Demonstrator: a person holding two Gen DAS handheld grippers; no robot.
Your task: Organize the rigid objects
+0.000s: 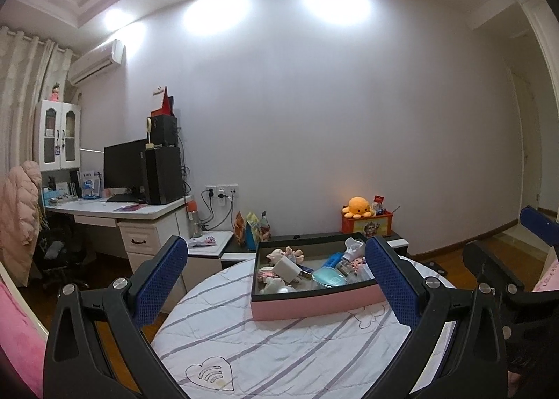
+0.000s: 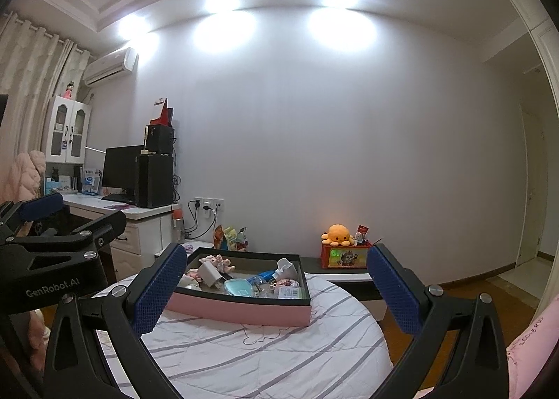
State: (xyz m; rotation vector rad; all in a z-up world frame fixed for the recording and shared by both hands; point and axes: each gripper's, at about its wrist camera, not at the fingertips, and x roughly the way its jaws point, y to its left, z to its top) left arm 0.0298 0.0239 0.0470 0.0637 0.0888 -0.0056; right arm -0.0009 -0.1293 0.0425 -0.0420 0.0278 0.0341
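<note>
A pink tray (image 1: pixel 314 304) (image 2: pixel 237 310) with a dark rim sits on a round table covered in a striped white cloth (image 1: pixel 265 339) (image 2: pixel 265 346). Inside lie a white charger block (image 1: pixel 286 268) (image 2: pixel 209 273), a teal oval case (image 1: pixel 330 276) (image 2: pixel 239 287), small plush toys (image 1: pixel 284 254) (image 2: pixel 218 261), a blue tube (image 1: pixel 333 259) and other small items. My left gripper (image 1: pixel 276 280) is open, raised above the near side of the table, nothing between its fingers. My right gripper (image 2: pixel 277 287) is open too, level with the tray, holding nothing.
A low cabinet behind the table carries snack bags (image 1: pixel 253 229), a red box (image 1: pixel 367 226) and an orange plush octopus (image 1: pixel 360 207). A desk with monitor and computer tower (image 1: pixel 164 175) stands left. Pink fabric (image 2: pixel 531 346) lies at the right edge.
</note>
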